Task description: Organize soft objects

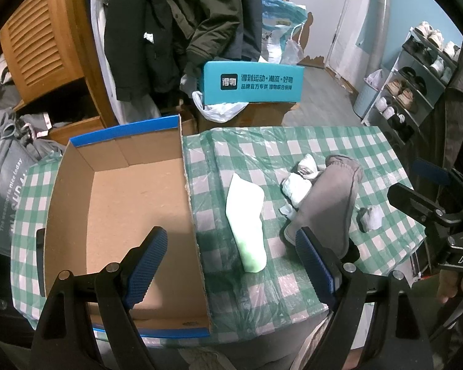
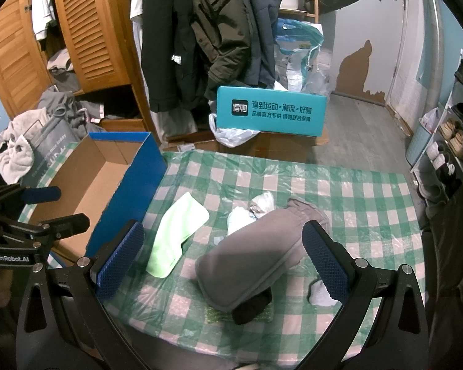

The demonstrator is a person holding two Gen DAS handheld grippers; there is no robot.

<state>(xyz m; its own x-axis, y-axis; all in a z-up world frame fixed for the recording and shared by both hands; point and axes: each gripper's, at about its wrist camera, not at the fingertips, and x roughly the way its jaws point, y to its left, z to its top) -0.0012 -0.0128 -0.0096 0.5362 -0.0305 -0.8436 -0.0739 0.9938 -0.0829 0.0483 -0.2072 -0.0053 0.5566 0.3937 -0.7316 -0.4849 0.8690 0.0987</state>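
Two grippers: both wide open, holding nothing.
Left gripper (image 1: 231, 265): hovers over the seam between box and worktop; one finger above the box floor, the other at the near end of the grey cloth.
Right gripper (image 2: 223, 259): above the near worktop, fingers either side of the grey cloth, not touching it.
Box (image 1: 117, 191): open cardboard, blue outside, empty, on the left part of the worktop.
Worktop (image 2: 370, 203): green-white check cover under clear plastic.
Green cloth (image 1: 247, 215): folded, flat, just right of the box wall.
Grey cloth (image 2: 256, 252): folded, biggest item, right of the green cloth.
White bundles (image 1: 296, 182): two, beside the far end of the grey cloth.
Small white item (image 1: 370, 217): alone, right of the grey cloth.
Right view only: dark item (image 2: 251, 306) and a green scrubby pad (image 2: 214, 313) under the near end of the grey cloth; box's blue side wall.
Left view only: whole box floor; a hand (image 1: 456, 289) on the right gripper's handle.
Both views: teal box (image 2: 270, 111) and hanging coats (image 2: 200, 30) behind the worktop, shoe rack (image 1: 416, 77) on the right.
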